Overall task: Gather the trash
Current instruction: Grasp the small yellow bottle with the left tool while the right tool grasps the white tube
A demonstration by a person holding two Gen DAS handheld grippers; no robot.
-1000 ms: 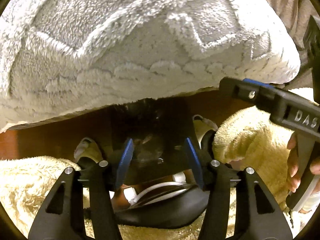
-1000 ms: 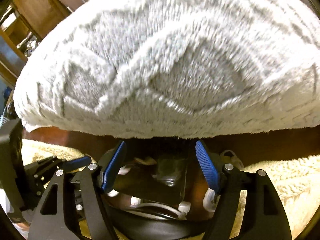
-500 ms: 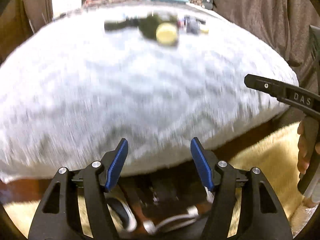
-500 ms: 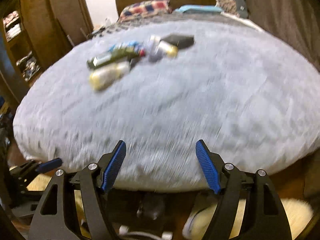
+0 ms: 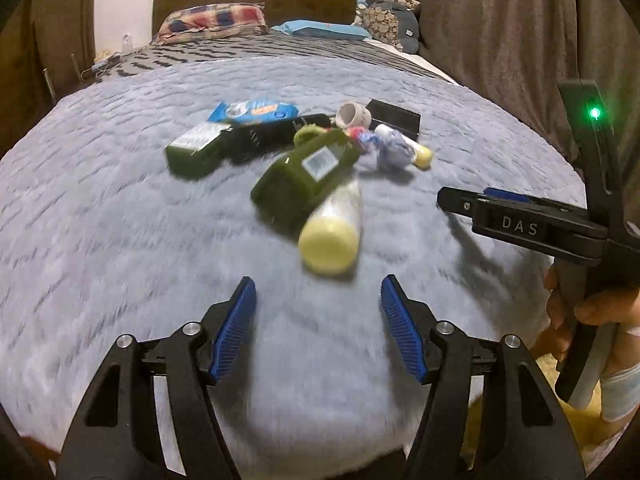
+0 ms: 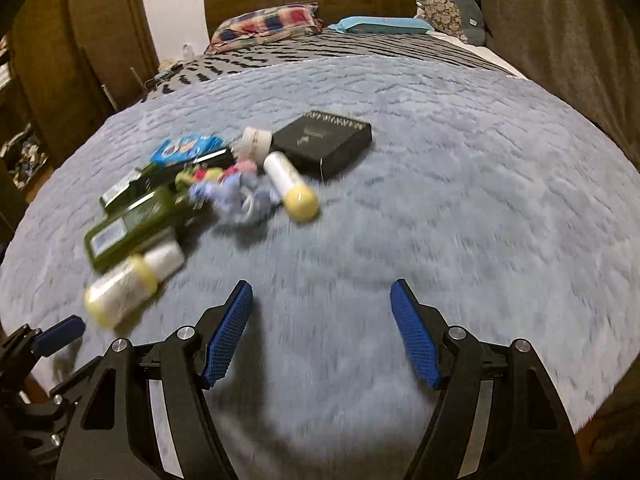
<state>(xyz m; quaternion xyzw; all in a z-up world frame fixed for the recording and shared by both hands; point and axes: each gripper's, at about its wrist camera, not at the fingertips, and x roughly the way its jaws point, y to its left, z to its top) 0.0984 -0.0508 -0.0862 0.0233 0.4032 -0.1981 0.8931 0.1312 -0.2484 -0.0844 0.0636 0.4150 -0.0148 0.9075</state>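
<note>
The litter pile, led by a yellow-capped white plastic bottle (image 5: pixel 334 236) lying against a dark green plastic bottle (image 5: pixel 304 178), now sits on the grey fluffy blanket (image 5: pixel 120 220). A second ago I saw only the blanket's edge. My left gripper (image 5: pixel 316 320) and right gripper (image 6: pixel 322 328) are closing slightly, nothing between their pads, short of that bottle. Picking can begin.

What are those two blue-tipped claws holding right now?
Nothing. The left gripper and right gripper are both empty and closing slightly above the grey blanket.
</note>
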